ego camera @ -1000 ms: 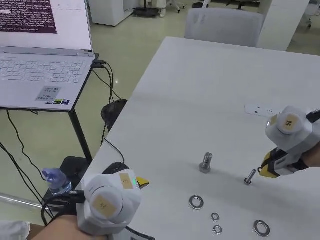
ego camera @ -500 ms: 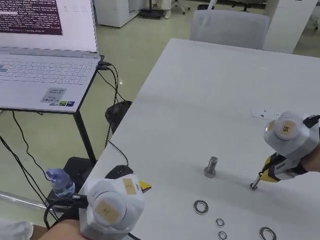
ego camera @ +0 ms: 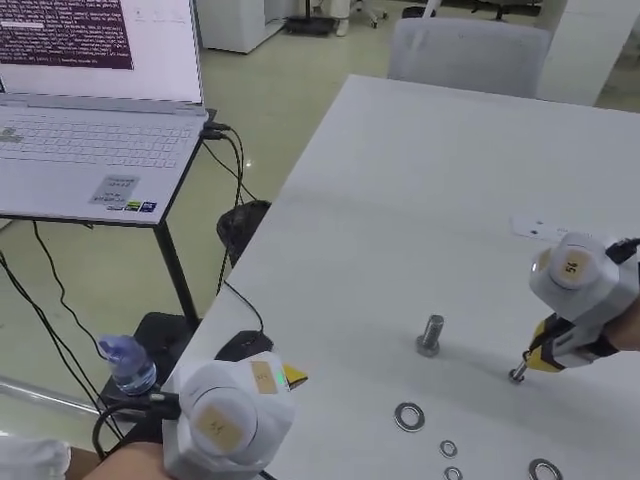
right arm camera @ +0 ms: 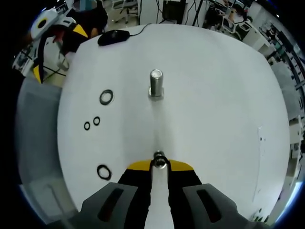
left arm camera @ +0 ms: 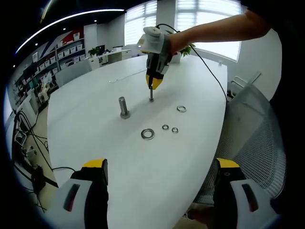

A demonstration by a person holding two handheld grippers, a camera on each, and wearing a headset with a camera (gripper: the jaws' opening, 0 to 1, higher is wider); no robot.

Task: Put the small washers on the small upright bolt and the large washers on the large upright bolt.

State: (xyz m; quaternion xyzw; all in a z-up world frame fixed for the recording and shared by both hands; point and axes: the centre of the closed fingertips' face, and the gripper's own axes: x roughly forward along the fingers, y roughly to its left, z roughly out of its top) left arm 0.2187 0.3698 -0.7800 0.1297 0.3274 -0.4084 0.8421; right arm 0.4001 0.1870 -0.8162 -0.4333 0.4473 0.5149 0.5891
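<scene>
My right gripper (right arm camera: pixel 159 167) is shut on the top of the small upright bolt (right arm camera: pixel 159 160), which stands on the white table (ego camera: pixel 420 200); the same grip shows in the head view (ego camera: pixel 527 362) on the small bolt (ego camera: pixel 518 373). The large bolt (ego camera: pixel 431 335) stands upright to its left. Two large washers (ego camera: pixel 409 416) (ego camera: pixel 543 469) and two small washers (ego camera: pixel 448 449) (ego camera: pixel 453 473) lie flat nearer me. My left gripper (left arm camera: pixel 160 164) is open and holds nothing, hanging at the table's near left corner (ego camera: pixel 285 378), well back from the large bolt (left arm camera: pixel 124 107).
A black mouse (ego camera: pixel 243 346) and its cable lie at the table's left edge. An open laptop (ego camera: pixel 90 140) sits on a stand to the left, with a water bottle (ego camera: pixel 130 362) on the floor. A grey chair (ego camera: pixel 465 55) stands at the far end.
My right gripper has come down onto the small bolt, which leaned before and now stands straighter. The left gripper has barely moved. The head camera has shifted.
</scene>
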